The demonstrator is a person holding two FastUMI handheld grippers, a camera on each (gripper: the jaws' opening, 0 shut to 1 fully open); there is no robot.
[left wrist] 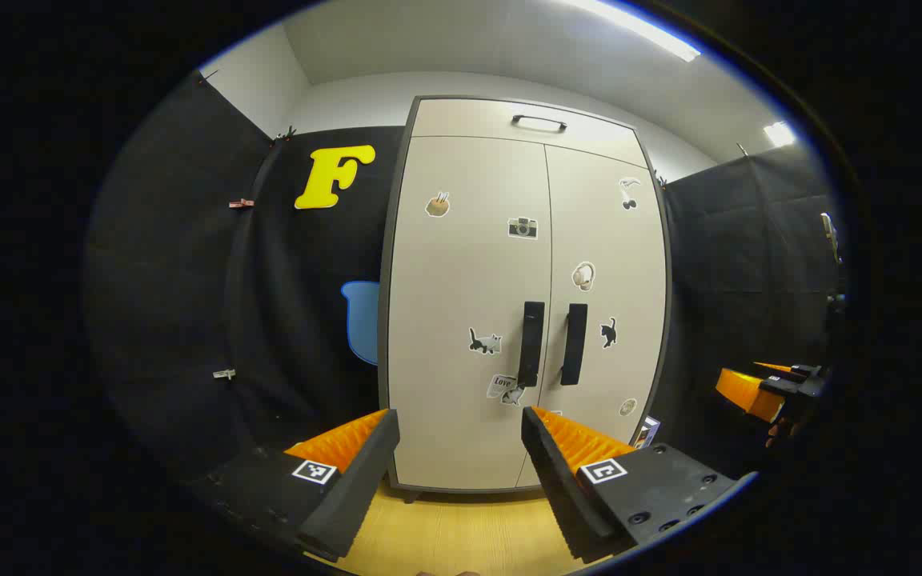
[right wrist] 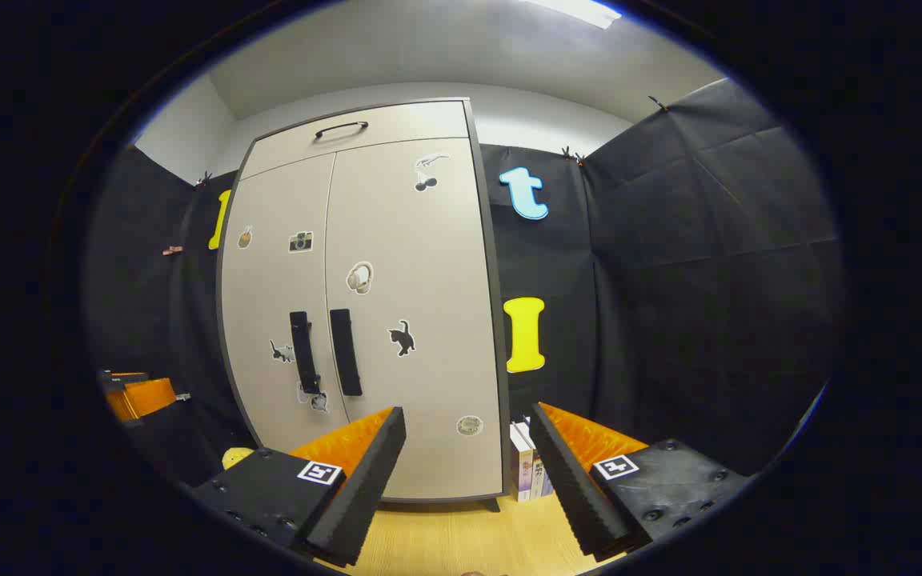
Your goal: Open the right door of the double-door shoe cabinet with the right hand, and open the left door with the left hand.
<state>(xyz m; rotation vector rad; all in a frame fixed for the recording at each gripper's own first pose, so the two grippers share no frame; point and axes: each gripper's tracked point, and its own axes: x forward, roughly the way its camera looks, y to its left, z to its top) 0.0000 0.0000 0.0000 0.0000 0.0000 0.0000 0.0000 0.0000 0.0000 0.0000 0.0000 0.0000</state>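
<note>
A tall beige shoe cabinet [left wrist: 469, 304] [right wrist: 397, 264] with two sticker-covered doors stands ahead, both doors closed. Two black vertical handles sit side by side at the middle seam: the left door's handle [left wrist: 531, 344] [right wrist: 304, 352] and the right door's handle [left wrist: 574, 344] [right wrist: 346, 352]. My left gripper [left wrist: 461, 420] is open, well short of the cabinet and low before the left door. My right gripper [right wrist: 467, 416] is open too, low before the right door's outer edge. The right gripper [left wrist: 765, 388] also appears at the right rim of the left gripper view, and the left gripper [right wrist: 137, 396] at the left rim of the right gripper view.
A drawer front with a black handle [left wrist: 539, 122] tops the cabinet. Several books [right wrist: 529, 468] stand on the wooden floor [left wrist: 461, 528] beside the cabinet's right side. Black cloth walls close in on both sides.
</note>
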